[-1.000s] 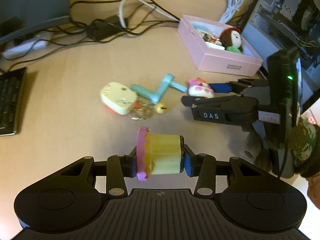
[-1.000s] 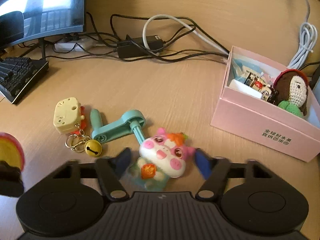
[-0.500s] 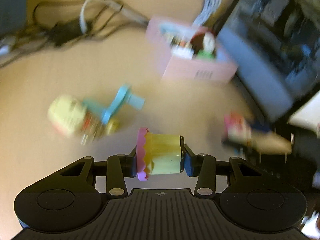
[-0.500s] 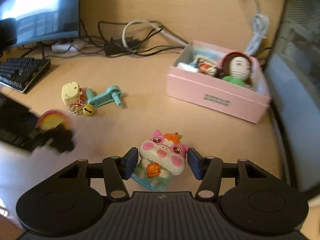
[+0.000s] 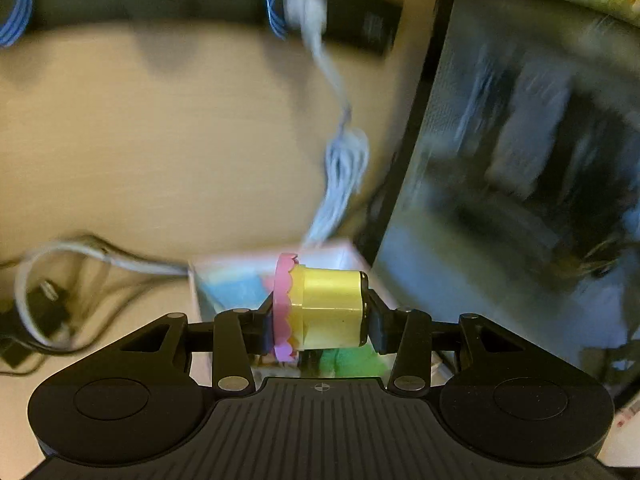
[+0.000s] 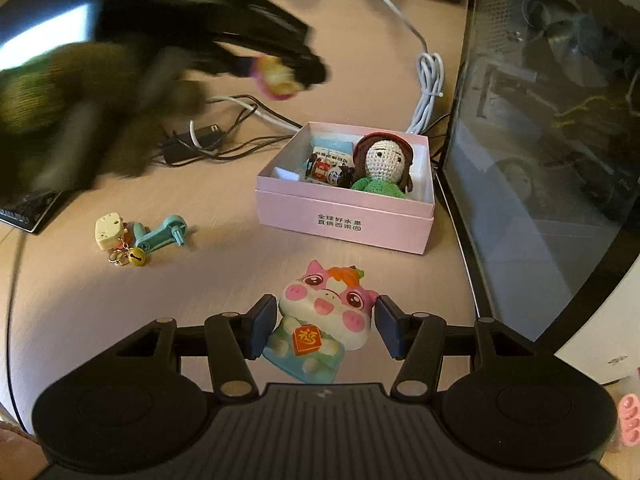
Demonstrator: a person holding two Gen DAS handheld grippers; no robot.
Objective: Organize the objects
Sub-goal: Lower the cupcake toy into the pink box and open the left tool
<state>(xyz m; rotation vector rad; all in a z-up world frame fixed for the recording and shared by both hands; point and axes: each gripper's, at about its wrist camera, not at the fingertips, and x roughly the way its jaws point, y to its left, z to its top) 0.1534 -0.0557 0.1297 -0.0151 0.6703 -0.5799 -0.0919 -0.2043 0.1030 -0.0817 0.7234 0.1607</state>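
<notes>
The left gripper [image 5: 322,318], angled downward, clamps a yellow cupcake-shaped toy with a pink scalloped rim [image 5: 320,308] above the open pink cardboard box [image 6: 346,216]. The right gripper [image 6: 326,330], also tilted down, clamps a soft pink pig figure [image 6: 326,312] short of that box. Only the right view shows the crocheted doll [image 6: 382,170] inside and a teal crank [image 6: 162,234] far left.

- Your desk [image 6: 208,292]: matt wood-look top.
- Pink box [image 6: 344,220]: smooth matt card.
- Doll [image 6: 382,160]: rough crochet yarn.
- Pig toy [image 6: 332,308]: glossy, soft-looking.
- Cupcake toy [image 5: 324,306]: smooth plastic, slight sheen.
</notes>
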